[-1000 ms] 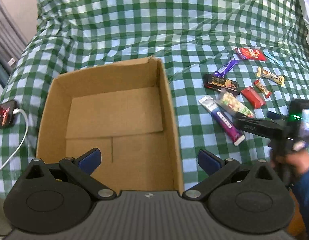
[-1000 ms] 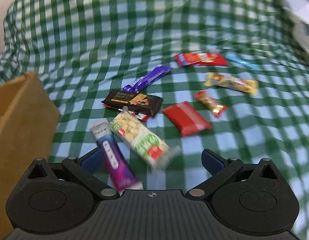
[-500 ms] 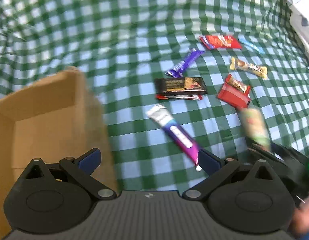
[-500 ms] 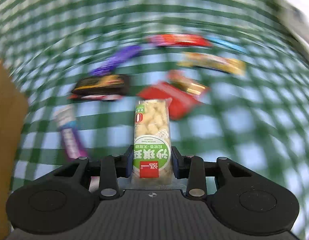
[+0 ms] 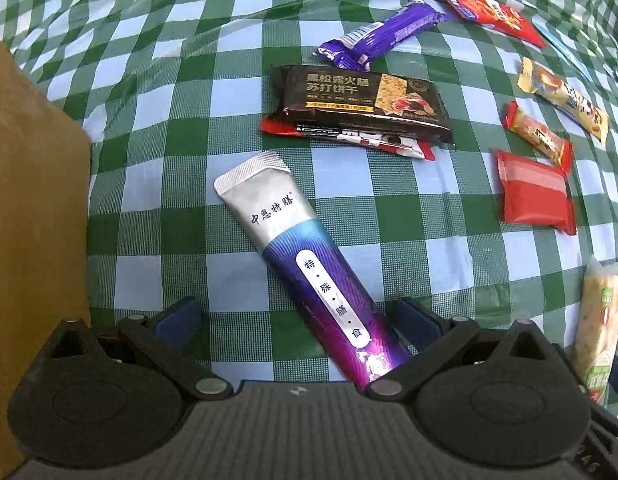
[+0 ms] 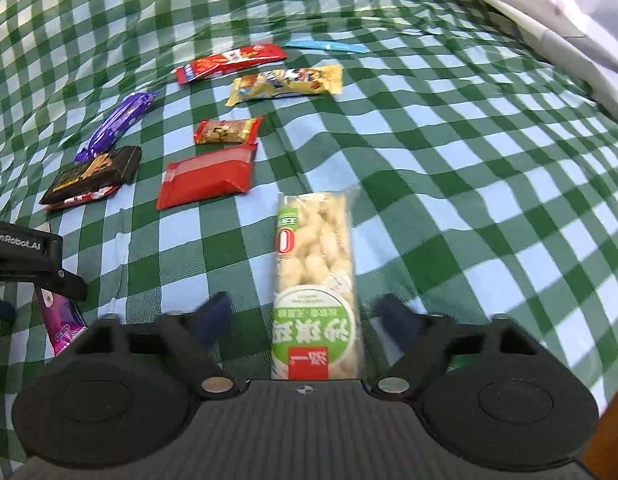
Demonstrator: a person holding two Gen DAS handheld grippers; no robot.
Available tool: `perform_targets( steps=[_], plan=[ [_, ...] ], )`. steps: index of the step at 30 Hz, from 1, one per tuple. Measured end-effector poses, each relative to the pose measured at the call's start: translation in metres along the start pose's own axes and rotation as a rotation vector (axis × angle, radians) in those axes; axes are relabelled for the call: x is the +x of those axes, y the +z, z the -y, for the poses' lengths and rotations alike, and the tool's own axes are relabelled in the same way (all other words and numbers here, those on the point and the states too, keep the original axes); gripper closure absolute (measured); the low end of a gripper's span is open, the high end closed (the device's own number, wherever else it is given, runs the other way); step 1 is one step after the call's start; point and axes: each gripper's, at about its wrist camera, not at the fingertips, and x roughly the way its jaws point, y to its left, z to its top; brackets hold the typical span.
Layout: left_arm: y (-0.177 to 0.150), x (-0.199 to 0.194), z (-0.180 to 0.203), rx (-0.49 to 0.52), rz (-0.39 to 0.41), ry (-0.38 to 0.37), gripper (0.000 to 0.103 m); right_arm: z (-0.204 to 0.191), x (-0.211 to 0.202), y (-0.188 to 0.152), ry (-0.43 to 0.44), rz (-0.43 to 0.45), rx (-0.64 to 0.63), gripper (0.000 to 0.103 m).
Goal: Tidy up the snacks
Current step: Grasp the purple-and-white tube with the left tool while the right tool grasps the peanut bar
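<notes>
Left gripper spread astride purple sachet: centre, then pinch mid-body; right gripper spread around rice-puff bar.

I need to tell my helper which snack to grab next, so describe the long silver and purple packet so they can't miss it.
Start at the brown cardboard box on the green checked cloth. Just right of it, between the open left gripper fingers, lies the long silver and purple packet. It alone fades from silver into purple, with white-backed characters.
</notes>
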Motion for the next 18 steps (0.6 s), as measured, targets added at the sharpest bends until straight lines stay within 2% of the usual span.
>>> perform_targets(
  steps=[2,4,5,6,7,9,13,17,18],
  plan=[
    [0.005,0.001,0.000,0.006,-0.039,0.004,0.000,0.000,0.006,-0.005,-0.022,0.004,-0.025,0.006],
    [0.011,0.001,0.001,0.025,-0.077,0.011,0.004,-0.012,0.002,-0.007,-0.054,0.010,-0.033,0.011],
    [0.012,-0.003,-0.001,0.030,-0.066,0.013,0.019,-0.016,-0.001,-0.002,-0.073,0.019,-0.023,0.027],
    [0.010,-0.010,-0.003,0.026,-0.037,0.008,0.031,-0.015,-0.006,0.004,-0.082,0.029,-0.009,0.057],
    [0.008,-0.018,-0.005,0.024,-0.011,-0.001,0.064,-0.011,-0.011,0.010,-0.084,0.025,0.008,0.064],
    [0.004,-0.028,-0.010,0.018,-0.009,-0.021,0.078,-0.001,-0.019,0.014,-0.075,-0.003,0.047,0.065],
    [-0.016,-0.061,-0.019,0.045,0.072,-0.062,0.081,-0.011,-0.047,0.009,-0.037,0.034,0.040,0.065],
    [-0.051,-0.128,-0.021,0.085,0.151,-0.127,0.082,-0.030,-0.085,0.003,0.006,0.094,0.047,0.065],
    [-0.060,-0.145,-0.026,0.092,0.169,-0.147,0.082,-0.026,-0.072,0.023,0.023,0.100,0.049,0.065]
  ],
)
